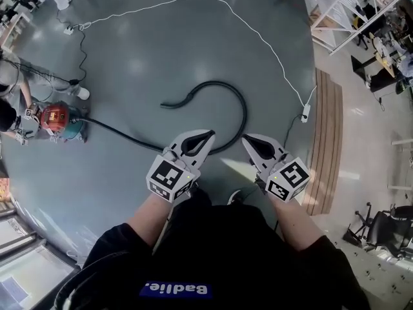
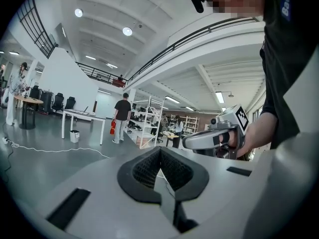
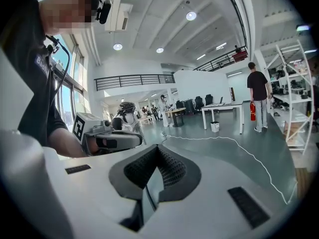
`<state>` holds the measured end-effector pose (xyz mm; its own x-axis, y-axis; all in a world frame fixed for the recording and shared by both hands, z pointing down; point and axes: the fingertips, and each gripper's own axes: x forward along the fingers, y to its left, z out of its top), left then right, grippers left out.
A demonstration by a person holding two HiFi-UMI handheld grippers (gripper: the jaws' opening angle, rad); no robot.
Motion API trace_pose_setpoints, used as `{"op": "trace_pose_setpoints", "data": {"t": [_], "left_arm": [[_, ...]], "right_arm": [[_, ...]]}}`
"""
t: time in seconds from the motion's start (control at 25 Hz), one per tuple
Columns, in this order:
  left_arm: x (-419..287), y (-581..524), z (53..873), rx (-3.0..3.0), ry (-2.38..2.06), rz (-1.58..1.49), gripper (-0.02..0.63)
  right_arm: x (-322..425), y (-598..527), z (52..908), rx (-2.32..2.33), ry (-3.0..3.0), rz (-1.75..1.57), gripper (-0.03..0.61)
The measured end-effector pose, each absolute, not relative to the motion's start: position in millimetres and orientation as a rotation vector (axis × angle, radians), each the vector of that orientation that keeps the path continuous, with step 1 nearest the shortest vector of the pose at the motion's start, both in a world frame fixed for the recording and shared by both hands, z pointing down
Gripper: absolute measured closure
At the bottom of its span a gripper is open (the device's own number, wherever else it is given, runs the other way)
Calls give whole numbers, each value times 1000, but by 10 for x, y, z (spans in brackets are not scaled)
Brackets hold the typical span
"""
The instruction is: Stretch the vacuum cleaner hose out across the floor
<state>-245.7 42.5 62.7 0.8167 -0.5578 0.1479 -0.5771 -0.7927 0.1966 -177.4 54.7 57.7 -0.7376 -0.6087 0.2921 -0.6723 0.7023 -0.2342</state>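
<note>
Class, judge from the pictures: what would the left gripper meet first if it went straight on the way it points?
Nothing near: the left gripper, shut, aims over open floor; probably the white cable first, depth unclear.

**Fig. Materials and surface finishes in an open workshop hall.**
The grey sealed floor (image 1: 161, 50) is smooth and semi-glossy, with soft light reflections; the band of brown wooden planks (image 1: 326, 134) beside it looks matt. The black flexible vacuum hose (image 1: 244, 112) reads as dull, rubbery plastic, and the red canister vacuum cleaner (image 1: 55, 117) as shiny plastic. The left tool (image 1: 210, 133) and right tool (image 1: 246, 138) have smooth, matt, pale grey plastic shells; their dark pads (image 2: 144, 171) show a finely gridded, rubber-like texture. The thin white cable (image 1: 258, 31) is smooth. The person's black top (image 1: 213, 250) is matt cloth.
</note>
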Motion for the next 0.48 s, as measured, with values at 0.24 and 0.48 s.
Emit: {"op": "trace_pose_setpoints", "data": {"t": [0.24,0.48], "left_arm": [[-2137,248,711,2754,-879,154,605],[-1669,63,724,2714,-999,208,605]], "right_arm": [[-1455,373,625,998,-2727,506,583],[-970,123,695,880,-2782,530,583]]}}
